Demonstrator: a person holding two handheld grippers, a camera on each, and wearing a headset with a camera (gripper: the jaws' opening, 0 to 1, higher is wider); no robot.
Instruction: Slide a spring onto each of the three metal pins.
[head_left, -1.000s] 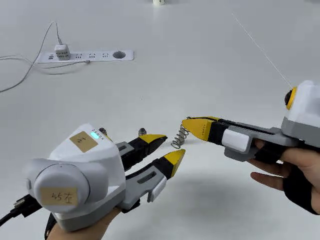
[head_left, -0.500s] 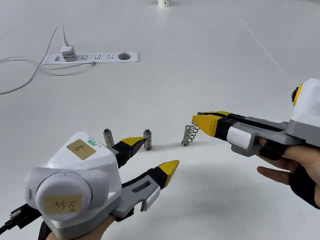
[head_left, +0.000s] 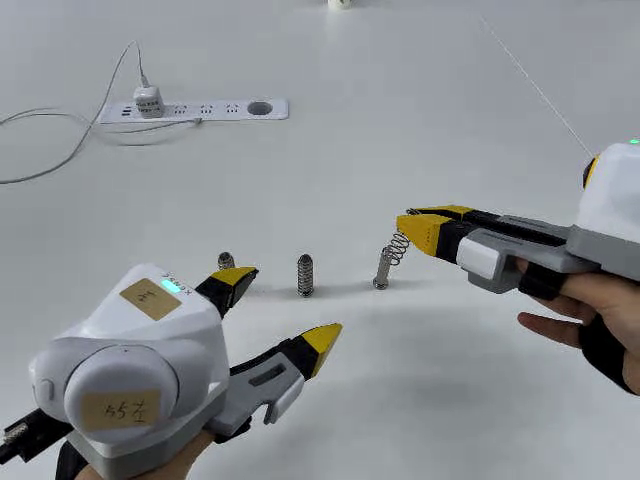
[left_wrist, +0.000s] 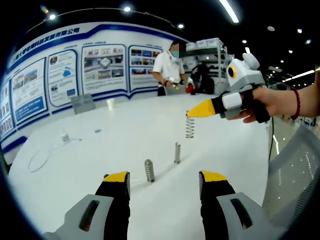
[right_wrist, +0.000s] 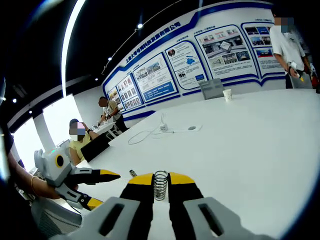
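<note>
Nearest the viewer, the left gripper (head_left: 280, 306) has its tongs spread wide and holds nothing. A second ago it covered the row of pins; it has since drawn back toward the person and left them in plain sight.

Just beyond its yellow tips, three pins stand in a line on the white table (head_left: 420, 120). The leftmost pin (head_left: 226, 260), partly behind one tip, appears to wear a spring, and the middle pin (head_left: 305, 274) clearly does. The rightmost pin (head_left: 381, 276) is bare.

The right gripper (head_left: 408, 230) reaches in from the right, its tongs pinching the top of the last spring (head_left: 397, 247). Half a second ago this spring reached down almost to the table. Now it hangs higher and tilted, its lower end at the pin's top; whether it has caught the tip is unclear. Seating this spring looks like the only step left.

Farther back lies a power strip (head_left: 200, 108).
</note>
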